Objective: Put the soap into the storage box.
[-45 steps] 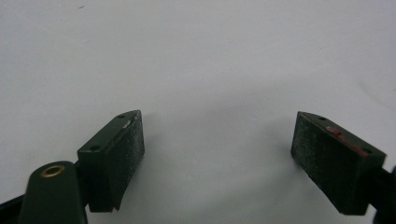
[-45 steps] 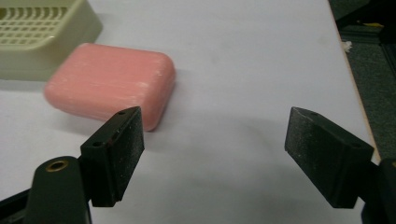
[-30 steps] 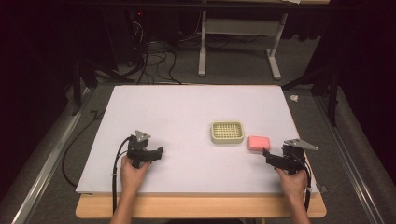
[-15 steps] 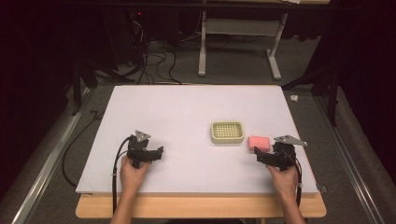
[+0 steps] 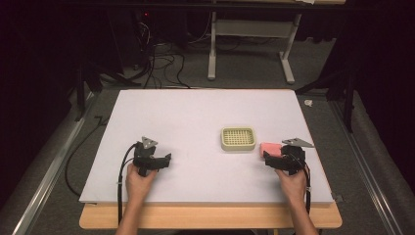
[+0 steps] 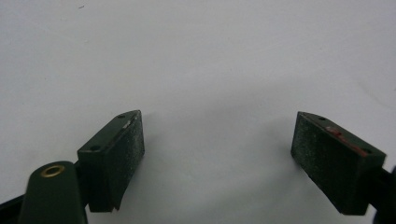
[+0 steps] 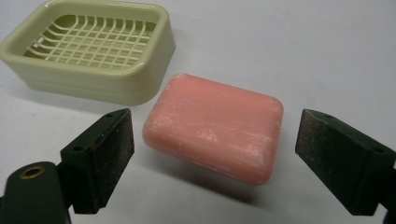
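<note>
At the lower left of the high view my left gripper (image 5: 166, 160) rests on the white table (image 5: 195, 112), jaws spread wide over bare surface. Right of centre sits the pale green soap dish (image 5: 238, 138). Just beside it lies the pink soap (image 7: 215, 126), flat on the table between the wide-open jaws of my right gripper (image 5: 267, 155), untouched.

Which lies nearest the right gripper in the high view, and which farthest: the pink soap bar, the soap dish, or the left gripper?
From the right gripper:
1. Pink soap bar, just ahead of its open jaws, on the table's right side.
2. Soap dish, beyond the bar, toward the centre.
3. Left gripper, far across on the left side.
</note>
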Available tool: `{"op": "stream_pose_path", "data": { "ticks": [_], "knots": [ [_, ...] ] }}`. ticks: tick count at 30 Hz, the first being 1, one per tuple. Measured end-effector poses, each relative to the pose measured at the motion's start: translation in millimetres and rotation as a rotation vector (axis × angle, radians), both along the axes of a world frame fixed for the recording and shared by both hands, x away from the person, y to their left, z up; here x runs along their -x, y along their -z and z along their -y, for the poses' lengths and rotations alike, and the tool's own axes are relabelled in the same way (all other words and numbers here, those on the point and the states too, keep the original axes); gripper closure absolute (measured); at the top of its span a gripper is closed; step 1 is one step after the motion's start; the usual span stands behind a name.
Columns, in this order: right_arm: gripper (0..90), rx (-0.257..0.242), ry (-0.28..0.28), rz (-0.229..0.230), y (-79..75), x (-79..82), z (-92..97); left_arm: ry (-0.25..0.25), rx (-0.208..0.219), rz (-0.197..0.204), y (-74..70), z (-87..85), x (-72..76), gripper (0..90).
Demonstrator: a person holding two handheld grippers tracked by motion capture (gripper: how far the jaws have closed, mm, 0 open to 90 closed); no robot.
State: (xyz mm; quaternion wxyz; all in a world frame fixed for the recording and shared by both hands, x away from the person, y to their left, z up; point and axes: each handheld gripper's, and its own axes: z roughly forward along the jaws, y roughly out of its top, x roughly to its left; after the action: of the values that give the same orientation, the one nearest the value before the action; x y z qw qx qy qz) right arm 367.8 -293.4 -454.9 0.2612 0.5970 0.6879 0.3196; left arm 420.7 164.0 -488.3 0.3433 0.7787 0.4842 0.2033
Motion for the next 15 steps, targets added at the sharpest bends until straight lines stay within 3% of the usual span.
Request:
{"op": "stream_pose_path", "data": {
  "ticks": [15],
  "knots": [
    [11.9,0.013,0.029,-0.024,9.1,-11.1,-2.6,0.000,0.000,0.000,0.0,0.0,0.0,17.8]
  ]
}}
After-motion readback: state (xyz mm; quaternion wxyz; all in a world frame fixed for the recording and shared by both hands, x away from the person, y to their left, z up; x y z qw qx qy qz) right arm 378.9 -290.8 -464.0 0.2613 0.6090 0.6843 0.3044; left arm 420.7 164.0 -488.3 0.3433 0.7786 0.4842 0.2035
